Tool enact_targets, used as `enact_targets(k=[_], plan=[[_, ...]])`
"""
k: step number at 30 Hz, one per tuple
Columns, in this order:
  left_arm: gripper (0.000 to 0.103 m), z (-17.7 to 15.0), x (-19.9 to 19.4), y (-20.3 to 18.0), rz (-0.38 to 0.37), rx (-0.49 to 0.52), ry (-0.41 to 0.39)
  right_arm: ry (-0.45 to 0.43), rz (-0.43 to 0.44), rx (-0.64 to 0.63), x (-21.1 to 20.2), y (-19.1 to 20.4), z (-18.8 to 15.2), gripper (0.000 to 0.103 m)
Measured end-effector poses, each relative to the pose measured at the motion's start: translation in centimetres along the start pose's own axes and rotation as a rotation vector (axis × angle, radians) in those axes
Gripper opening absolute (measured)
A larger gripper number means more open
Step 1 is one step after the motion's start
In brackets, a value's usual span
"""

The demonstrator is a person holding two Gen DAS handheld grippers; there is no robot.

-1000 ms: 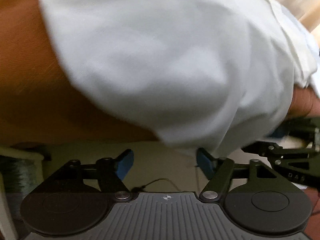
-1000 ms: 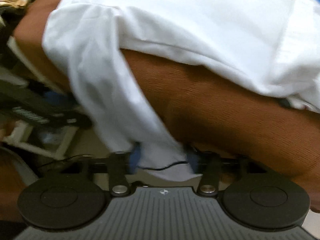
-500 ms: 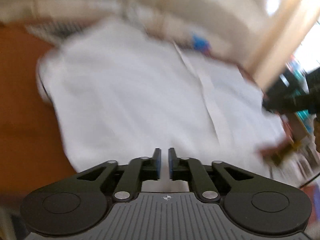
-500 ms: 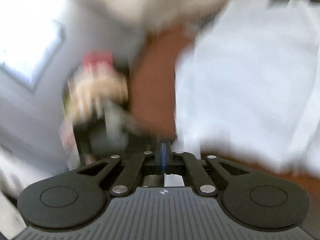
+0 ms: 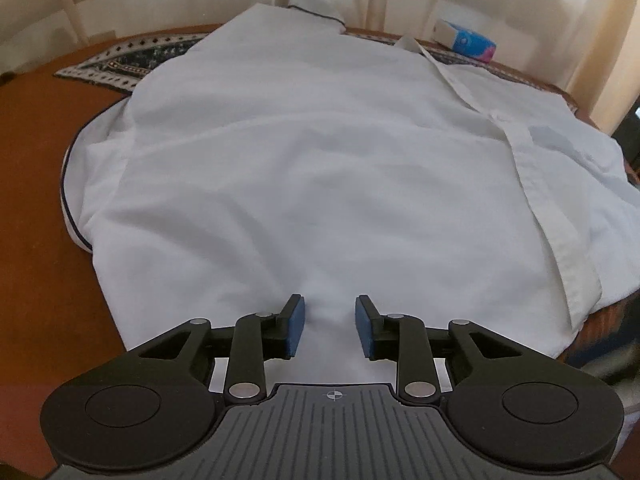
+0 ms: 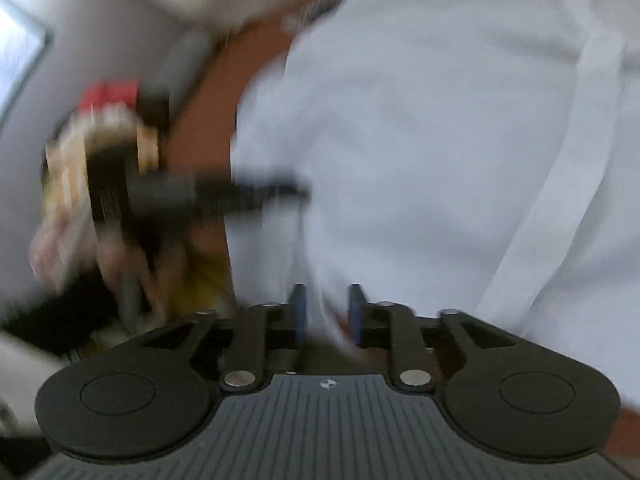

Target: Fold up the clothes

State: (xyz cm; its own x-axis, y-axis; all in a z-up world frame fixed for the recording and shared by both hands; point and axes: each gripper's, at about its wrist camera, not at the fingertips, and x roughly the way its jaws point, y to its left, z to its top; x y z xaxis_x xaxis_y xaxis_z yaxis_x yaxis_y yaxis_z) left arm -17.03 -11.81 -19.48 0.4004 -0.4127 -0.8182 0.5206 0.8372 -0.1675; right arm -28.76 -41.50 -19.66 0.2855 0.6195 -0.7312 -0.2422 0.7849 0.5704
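- The white shirt (image 5: 304, 152) lies spread flat over the brown table (image 5: 36, 208), its collar (image 5: 316, 4) toward the far edge and its button placket (image 5: 532, 184) running down the right side.
- The left hand-held gripper (image 5: 329, 326) is held low over the shirt's near hem, pointing along the cloth toward the collar. Its blue pads (image 5: 295, 326) are spread, with a low ridge of fabric lying between them, not pinched.
- The right hand-held gripper (image 6: 325, 312) sits at the near edge of the shirt (image 6: 440, 140), close to the garment's left border. Its jaws are parted; the view is motion-blurred, so whether cloth touches the pads is hard to say.
- A patterned runner (image 5: 132, 56) lies under the shirt near the far left of the table.
- A blue-and-white tissue pack (image 5: 464, 38) rests at the far right edge, apart from the shirt.
- In the right wrist view, blurred clutter (image 6: 100, 152) stands beyond the table's left side.
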Motion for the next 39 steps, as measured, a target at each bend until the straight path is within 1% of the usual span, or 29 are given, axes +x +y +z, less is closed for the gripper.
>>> enact_targets(k=[3,5,11,14,16,17,18,21,22,24,25,26,27,29,31,33,35,36,38,39], plan=[[0.043,0.2,0.0,-0.3,-0.001,0.006,0.002,0.027,-0.002,-0.011,1.7,2.2,-3.1,0.037],[0.043,0.1,-0.3,-0.3,-0.003,0.005,0.002,0.024,-0.033,-0.053,1.9,2.2,-3.7,0.037],[0.043,0.6,0.2,0.1,-0.014,-0.01,0.01,-0.008,-0.048,-0.135,3.4,2.7,-3.5,0.037],[0.043,0.8,0.3,0.3,-0.021,-0.015,0.012,-0.024,-0.055,-0.176,4.1,2.9,-3.4,0.045],[0.043,0.8,0.0,0.3,-0.021,-0.023,0.015,-0.015,-0.054,-0.178,5.5,3.0,-3.6,0.046],[0.043,0.7,-0.6,0.4,-0.015,-0.029,0.005,0.003,-0.044,-0.152,5.8,2.9,-3.5,0.036],[0.043,0.6,-1.3,0.5,-0.007,-0.035,-0.008,0.011,-0.025,-0.118,5.9,2.8,-3.2,0.002],[0.046,-0.5,-4.4,1.4,0.012,-0.056,-0.066,-0.034,0.061,-0.007,3.9,2.7,-2.2,0.002],[0.048,-1.0,-5.5,1.9,0.017,-0.069,-0.081,-0.064,0.087,0.005,2.7,2.9,-1.6,0.002],[0.049,-2.3,-7.2,2.5,0.015,-0.079,-0.088,-0.126,0.131,0.028,0.4,3.2,-0.5,0.001],[0.053,-3.0,-8.1,2.7,0.014,-0.083,-0.091,-0.162,0.138,0.039,-0.5,3.1,0.3,0.001],[0.059,-3.7,-8.9,3.0,0.012,-0.087,-0.093,-0.199,0.146,0.05,-1.5,3.0,1.1,0.001],[0.061,-4.5,-9.5,3.0,-0.007,-0.091,-0.086,-0.233,0.151,0.064,-2.3,2.8,2.0,0.001],[0.073,-5.8,-10.2,2.6,-0.049,-0.094,-0.068,-0.277,0.127,0.068,-3.0,2.4,3.8,0.001],[0.077,-7.0,-9.9,1.5,-0.095,-0.086,-0.034,-0.311,0.092,0.057,-3.4,2.2,5.7,0.001],[0.078,-8.0,-8.9,0.2,-0.138,-0.078,0.003,-0.322,0.06,0.048,-3.3,1.9,7.3,0.001],[0.079,-8.5,-7.5,-1.0,-0.149,-0.073,0.027,-0.309,0.04,0.039,-2.8,1.7,8.3,0.001],[0.08,-8.5,-6.7,-1.4,-0.141,-0.078,0.029,-0.298,0.032,0.034,-2.4,1.7,8.7,0.001],[0.08,-8.2,-5.1,-1.6,-0.134,-0.104,0.038,-0.282,0.024,0.027,-1.7,1.5,9.0,0.001],[0.08,-7.9,-4.6,-1.5,-0.147,-0.121,0.049,-0.275,0.021,0.025,-1.4,1.5,9.1,0.001]])
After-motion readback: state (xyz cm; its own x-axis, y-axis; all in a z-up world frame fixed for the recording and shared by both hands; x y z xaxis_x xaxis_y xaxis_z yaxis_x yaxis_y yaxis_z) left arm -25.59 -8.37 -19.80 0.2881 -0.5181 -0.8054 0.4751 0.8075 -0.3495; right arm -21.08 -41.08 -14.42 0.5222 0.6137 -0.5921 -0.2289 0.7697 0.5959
